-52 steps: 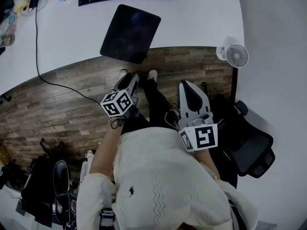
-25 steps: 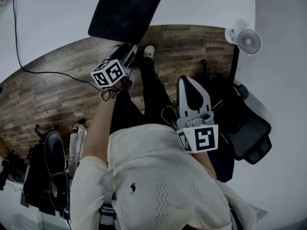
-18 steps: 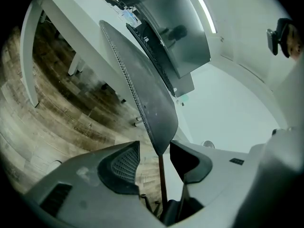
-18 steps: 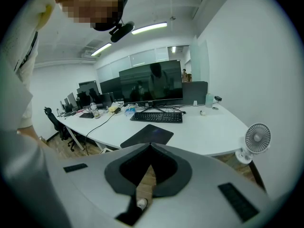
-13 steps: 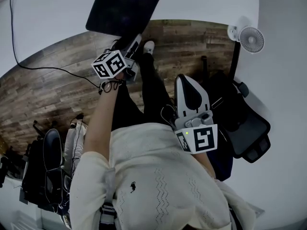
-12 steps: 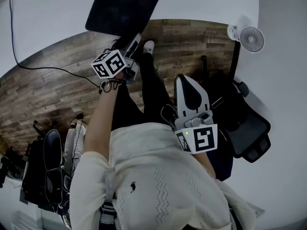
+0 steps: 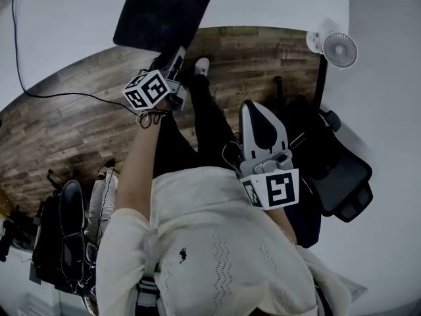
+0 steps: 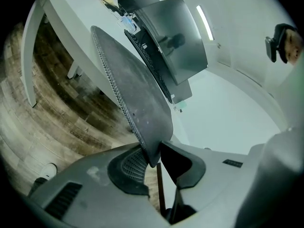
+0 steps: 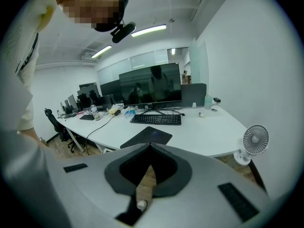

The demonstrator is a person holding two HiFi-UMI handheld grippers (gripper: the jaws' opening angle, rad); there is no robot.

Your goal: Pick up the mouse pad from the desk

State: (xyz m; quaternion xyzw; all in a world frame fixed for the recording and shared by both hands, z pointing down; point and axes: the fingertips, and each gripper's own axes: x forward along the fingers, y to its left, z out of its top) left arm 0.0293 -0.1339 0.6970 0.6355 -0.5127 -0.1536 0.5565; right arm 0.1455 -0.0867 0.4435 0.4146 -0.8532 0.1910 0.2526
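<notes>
On mouse pad [image 8: 135, 94], left hand-held gripper [image 8: 154, 153] just closed.

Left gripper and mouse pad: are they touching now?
Touching. The left gripper view shows the mouse pad corner pinched between the jaws of the left gripper, which have just been closing on it.

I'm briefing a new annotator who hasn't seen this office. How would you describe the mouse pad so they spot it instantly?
Find the long white desk; at its near edge, in front of the keyboard, is the mouse pad. It is the only flat, dark, round-cornered sheet there, one corner jutting over the wood floor.
</notes>
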